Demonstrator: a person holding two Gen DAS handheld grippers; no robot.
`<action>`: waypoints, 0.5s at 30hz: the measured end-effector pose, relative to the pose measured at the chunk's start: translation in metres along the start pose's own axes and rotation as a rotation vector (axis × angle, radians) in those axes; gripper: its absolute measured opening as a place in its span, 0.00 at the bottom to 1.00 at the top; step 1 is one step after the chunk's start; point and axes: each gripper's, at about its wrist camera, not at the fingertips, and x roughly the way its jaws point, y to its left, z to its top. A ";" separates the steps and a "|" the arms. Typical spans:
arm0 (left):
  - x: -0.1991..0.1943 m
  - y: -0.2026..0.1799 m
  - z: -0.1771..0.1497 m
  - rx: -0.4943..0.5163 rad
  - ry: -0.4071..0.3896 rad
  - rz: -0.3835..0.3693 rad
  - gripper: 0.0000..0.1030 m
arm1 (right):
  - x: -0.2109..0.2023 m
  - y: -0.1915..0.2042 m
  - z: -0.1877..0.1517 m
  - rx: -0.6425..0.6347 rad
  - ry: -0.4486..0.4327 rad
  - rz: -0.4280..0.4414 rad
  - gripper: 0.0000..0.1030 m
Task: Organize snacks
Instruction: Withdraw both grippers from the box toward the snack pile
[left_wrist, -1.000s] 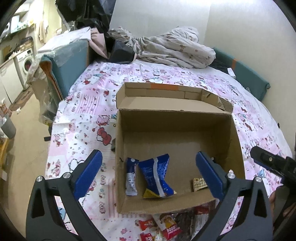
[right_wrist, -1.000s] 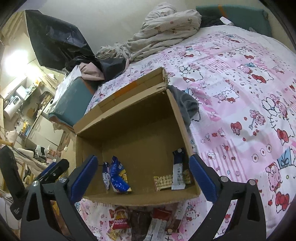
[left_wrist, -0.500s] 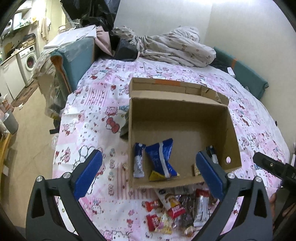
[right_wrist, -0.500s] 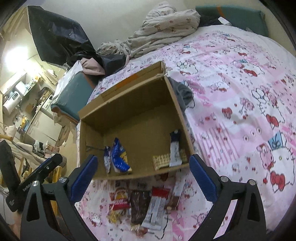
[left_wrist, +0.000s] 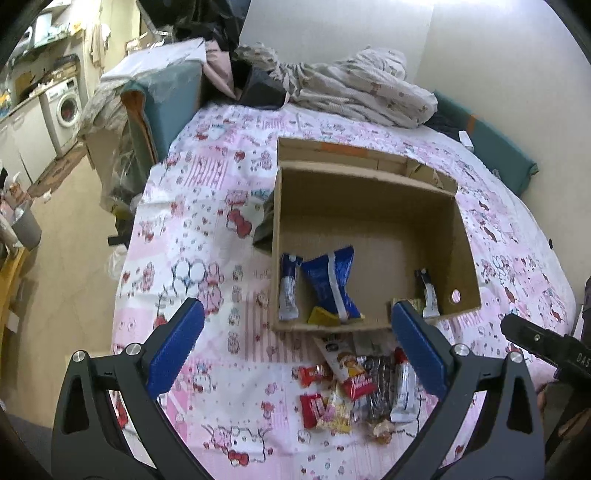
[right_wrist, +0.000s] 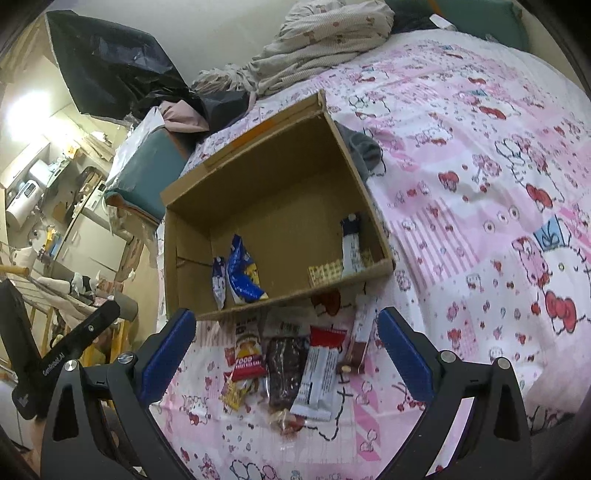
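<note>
An open cardboard box (left_wrist: 463, 236) (right_wrist: 373, 218) lies on the pink patterned bed. Inside it are a blue snack bag (left_wrist: 330, 282) (right_wrist: 242, 275), a thin blue-white packet (left_wrist: 289, 286) (right_wrist: 218, 282), a dark-white packet (left_wrist: 427, 291) (right_wrist: 351, 243) and a checkered wafer pack (right_wrist: 325, 273). A pile of loose snacks (left_wrist: 358, 384) (right_wrist: 291, 362) lies on the bed in front of the box. My left gripper (left_wrist: 295, 347) is open and empty above the pile. My right gripper (right_wrist: 286, 350) is open and empty above the same pile.
Crumpled bedding (left_wrist: 354, 88) lies at the bed's far end. A teal cushion (left_wrist: 495, 147) lines the right wall. A teal covered chair (left_wrist: 162, 107) stands at the bed's left. A dark cloth (right_wrist: 364, 147) lies beside the box. Floor and a washing machine (left_wrist: 66, 107) are left.
Both grippers have pulled back and risen from the box. The snack pile in front of the box has come fully into view. Both stayed open.
</note>
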 end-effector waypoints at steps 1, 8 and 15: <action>0.001 0.001 -0.003 -0.007 0.013 -0.006 0.97 | 0.000 0.000 -0.002 0.001 0.003 -0.007 0.98; 0.010 0.010 -0.025 -0.046 0.105 0.000 0.97 | 0.008 -0.014 -0.017 0.039 0.064 -0.095 0.98; 0.020 0.017 -0.035 -0.098 0.172 -0.019 0.97 | 0.010 -0.036 -0.022 0.157 0.090 -0.098 0.98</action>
